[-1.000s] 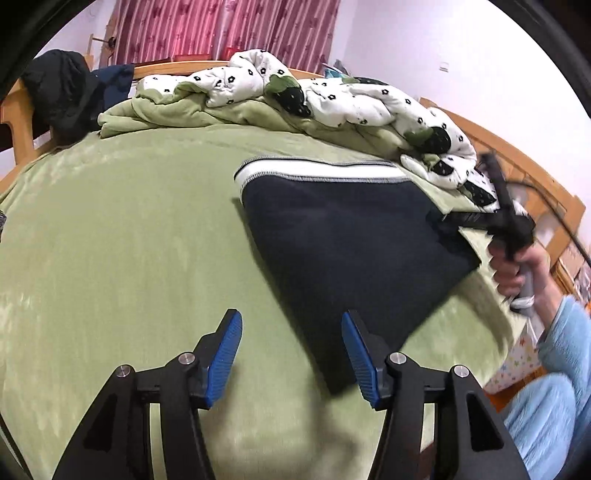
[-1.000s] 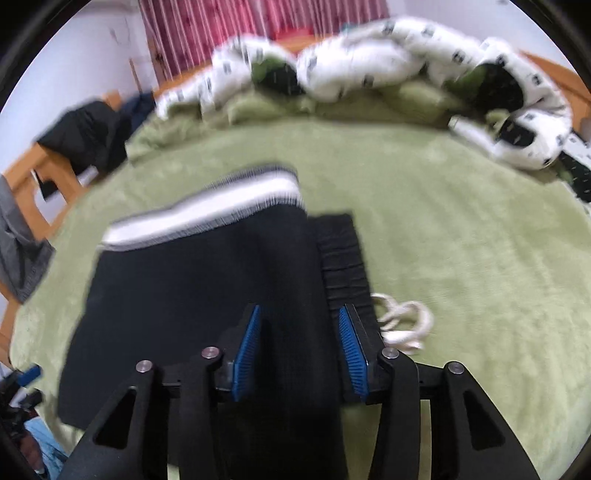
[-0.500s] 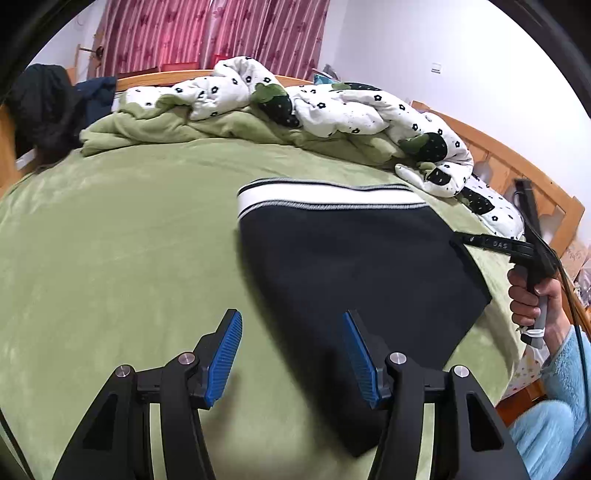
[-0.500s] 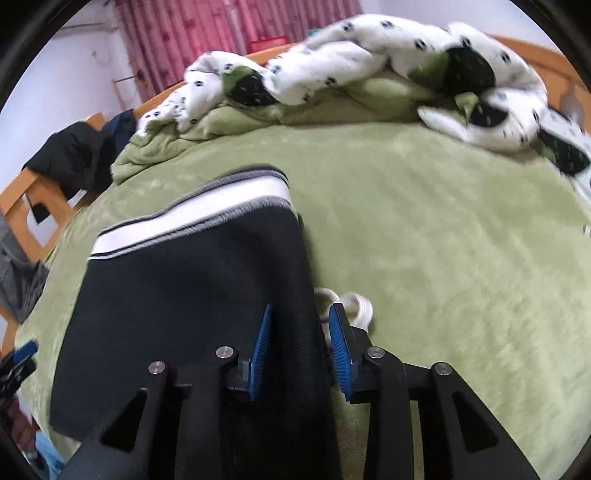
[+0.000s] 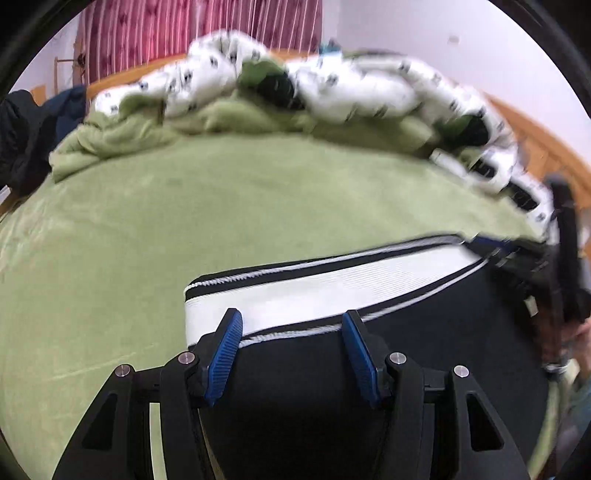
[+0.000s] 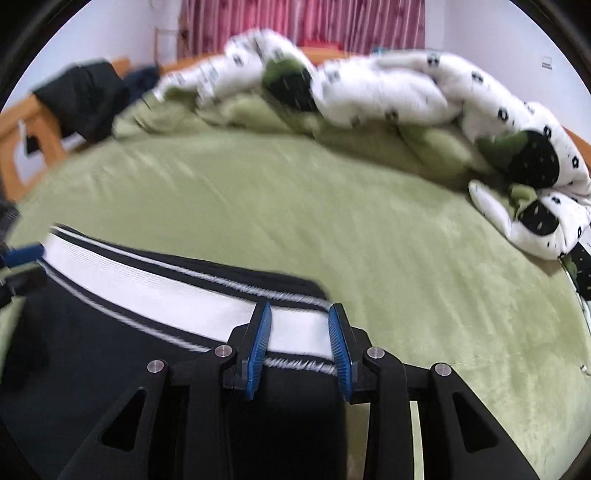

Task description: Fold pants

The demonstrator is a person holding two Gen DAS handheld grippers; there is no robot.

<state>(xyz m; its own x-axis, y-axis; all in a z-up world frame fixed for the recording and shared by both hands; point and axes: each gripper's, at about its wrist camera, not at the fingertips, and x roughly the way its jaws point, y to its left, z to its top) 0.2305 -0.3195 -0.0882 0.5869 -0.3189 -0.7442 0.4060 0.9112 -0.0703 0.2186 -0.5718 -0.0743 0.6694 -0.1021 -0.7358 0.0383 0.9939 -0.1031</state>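
I observed a bed covered with a green fleece blanket, lying fairly smooth across its middle. Along the far side I noted a bunched white duvet with small dark flower prints, tangled with green and black patches. A wooden bed frame showed at the left edge, with dark clothing draped over it. Behind the bed I recorded red-pink striped curtains and a plain white wall. Both views were motion-blurred, so finer detail could not be confirmed.
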